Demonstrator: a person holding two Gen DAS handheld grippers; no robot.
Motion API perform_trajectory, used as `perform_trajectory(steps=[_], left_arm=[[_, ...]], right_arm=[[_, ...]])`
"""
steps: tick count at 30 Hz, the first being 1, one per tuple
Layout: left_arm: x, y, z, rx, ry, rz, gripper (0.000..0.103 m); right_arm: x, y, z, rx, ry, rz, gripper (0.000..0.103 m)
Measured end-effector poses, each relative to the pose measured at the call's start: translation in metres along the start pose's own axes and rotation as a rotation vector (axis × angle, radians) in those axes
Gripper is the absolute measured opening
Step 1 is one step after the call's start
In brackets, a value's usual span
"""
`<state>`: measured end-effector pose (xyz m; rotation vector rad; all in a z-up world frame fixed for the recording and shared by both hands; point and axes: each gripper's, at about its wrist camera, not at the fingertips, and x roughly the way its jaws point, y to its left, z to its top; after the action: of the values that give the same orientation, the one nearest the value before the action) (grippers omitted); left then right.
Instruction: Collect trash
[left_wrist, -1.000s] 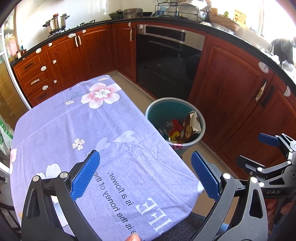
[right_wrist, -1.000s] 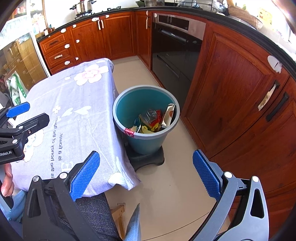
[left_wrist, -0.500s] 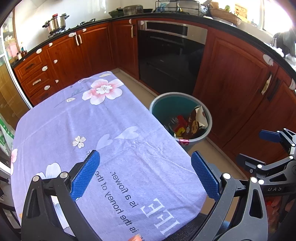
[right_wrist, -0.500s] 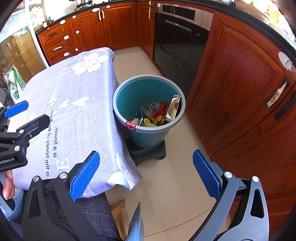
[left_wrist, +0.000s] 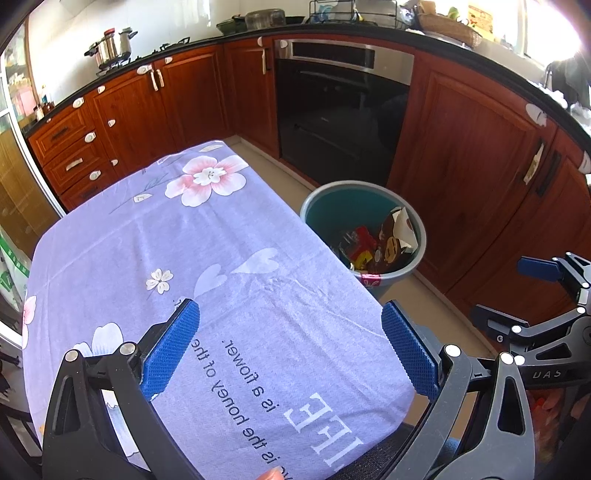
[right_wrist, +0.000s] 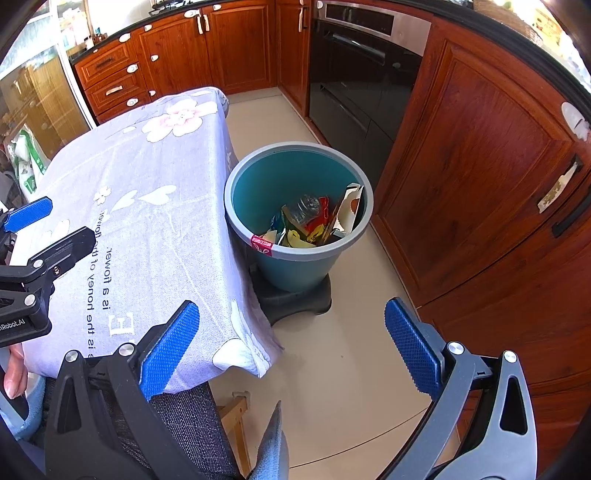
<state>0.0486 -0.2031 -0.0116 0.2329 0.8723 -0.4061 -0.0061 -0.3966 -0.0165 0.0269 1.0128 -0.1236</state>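
Note:
A teal bin stands on the floor by the table's right edge, on a black base. Crumpled wrappers and packets lie inside it. My left gripper hovers open over the near end of the lilac flowered tablecloth, with nothing between its fingers. My right gripper is open and empty above the floor, short of the bin. Each gripper shows at the edge of the other's view: the right gripper and the left gripper. No loose trash shows on the cloth.
Red-brown kitchen cabinets and a black oven curve behind and to the right of the bin. A pot sits on the counter. A grey chair seat lies below me. A fingertip shows at the left edge.
Both grippers have pulled back and tilted slightly, so the bin has drifted in view. Both stay open and empty. Nothing on the table or in the bin has moved.

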Motion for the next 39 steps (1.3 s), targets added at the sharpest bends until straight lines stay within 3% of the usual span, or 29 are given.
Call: perform_trajectory(steps=[39], left_arm=[[0.005,-0.002,-0.003,0.002,0.007,-0.007,0.099]], right_arm=[[0.01,0.001,-0.002,0.002,0.019,-0.001,0.096]])
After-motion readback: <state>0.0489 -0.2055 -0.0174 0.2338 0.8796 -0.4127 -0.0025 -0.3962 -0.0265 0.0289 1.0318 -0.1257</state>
